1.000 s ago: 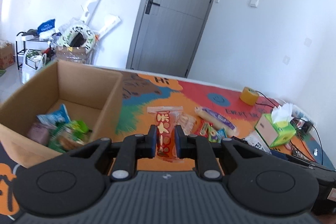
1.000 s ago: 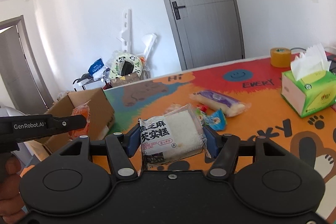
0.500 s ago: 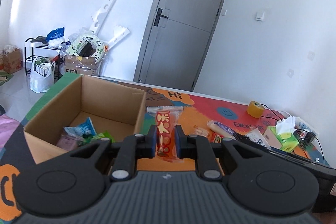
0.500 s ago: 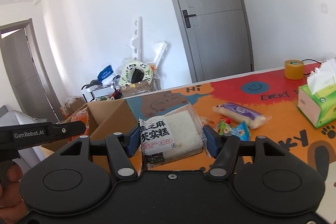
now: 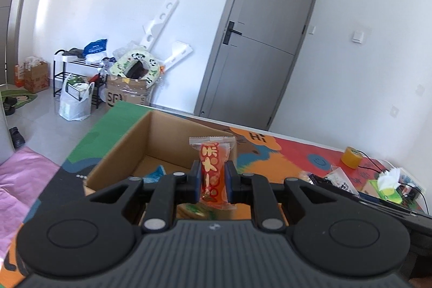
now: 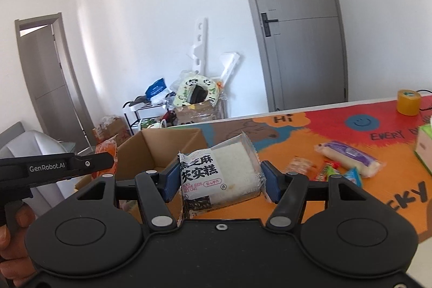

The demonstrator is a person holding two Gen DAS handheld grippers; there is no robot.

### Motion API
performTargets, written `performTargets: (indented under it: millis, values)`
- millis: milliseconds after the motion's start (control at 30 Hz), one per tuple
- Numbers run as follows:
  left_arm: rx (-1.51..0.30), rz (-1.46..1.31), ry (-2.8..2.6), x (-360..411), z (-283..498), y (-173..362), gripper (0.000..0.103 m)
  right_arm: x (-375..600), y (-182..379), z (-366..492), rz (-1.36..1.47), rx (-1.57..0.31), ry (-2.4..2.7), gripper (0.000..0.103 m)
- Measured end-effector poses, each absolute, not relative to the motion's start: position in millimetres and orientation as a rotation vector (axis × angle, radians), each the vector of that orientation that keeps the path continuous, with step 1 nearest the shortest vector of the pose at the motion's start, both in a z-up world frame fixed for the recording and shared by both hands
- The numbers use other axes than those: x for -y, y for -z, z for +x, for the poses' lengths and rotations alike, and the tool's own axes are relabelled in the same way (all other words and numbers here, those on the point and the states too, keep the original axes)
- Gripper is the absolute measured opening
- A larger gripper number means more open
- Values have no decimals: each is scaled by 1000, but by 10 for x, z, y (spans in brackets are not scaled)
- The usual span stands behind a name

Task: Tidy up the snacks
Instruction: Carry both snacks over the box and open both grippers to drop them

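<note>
My left gripper [image 5: 212,180] is shut on an orange-red snack packet [image 5: 212,172] and holds it upright over the open cardboard box [image 5: 167,138]. Snacks lie in the box's bottom, mostly hidden by the gripper. My right gripper [image 6: 220,181] is shut on a white rice cake packet [image 6: 220,173] and holds it above the table just right of the box [image 6: 164,145]. The left gripper [image 6: 70,166] with its orange packet [image 6: 106,150] shows at the left of the right wrist view.
Loose snacks lie on the colourful table mat [image 6: 297,131]: a purple-white long packet [image 6: 348,154] and small packets [image 6: 332,172]. A yellow tape roll [image 6: 408,101] and a green tissue box [image 5: 386,184] stand at the right. Clutter stands by the far wall.
Both grippers have moved left toward the box with their packets held. The left one now hangs over the box's opening; the right one has come beside the box.
</note>
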State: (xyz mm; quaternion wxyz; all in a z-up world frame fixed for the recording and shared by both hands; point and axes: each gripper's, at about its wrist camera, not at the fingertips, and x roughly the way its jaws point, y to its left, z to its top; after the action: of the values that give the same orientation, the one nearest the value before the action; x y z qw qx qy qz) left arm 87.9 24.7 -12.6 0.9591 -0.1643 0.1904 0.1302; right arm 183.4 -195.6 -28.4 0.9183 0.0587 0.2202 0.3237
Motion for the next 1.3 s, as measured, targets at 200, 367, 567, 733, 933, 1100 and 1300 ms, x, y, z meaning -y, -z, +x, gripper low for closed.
performTargets:
  millis: [200,367,567,733,933,1100,1300]
  values:
    - [-393,-331,-284,-426,938,172,17,1730,264,1871,110,-459,-687,61]
    - [-411,-345,-298,-572,1020,247,17,1528,234,1899,87,-455,-704,61]
    - [-431,-337,-301,-667,1181,285,17,1337,218,1973,80,-460,-727,61]
    - [-445,-350,-301,-744,1265,318,17,1211,209,2035,72,-469,-737,61]
    - [-460,-372,-298,-844,1372,321,17,1054,184,2093,67,-478,-738,61]
    - [-440,-404,-319,-916,1298,260,22,967,176,2125,59,-482,-748,61]
    - [-438,-424,-344,-997,1164,209,30,878,163,2138,75,-498,-770,61]
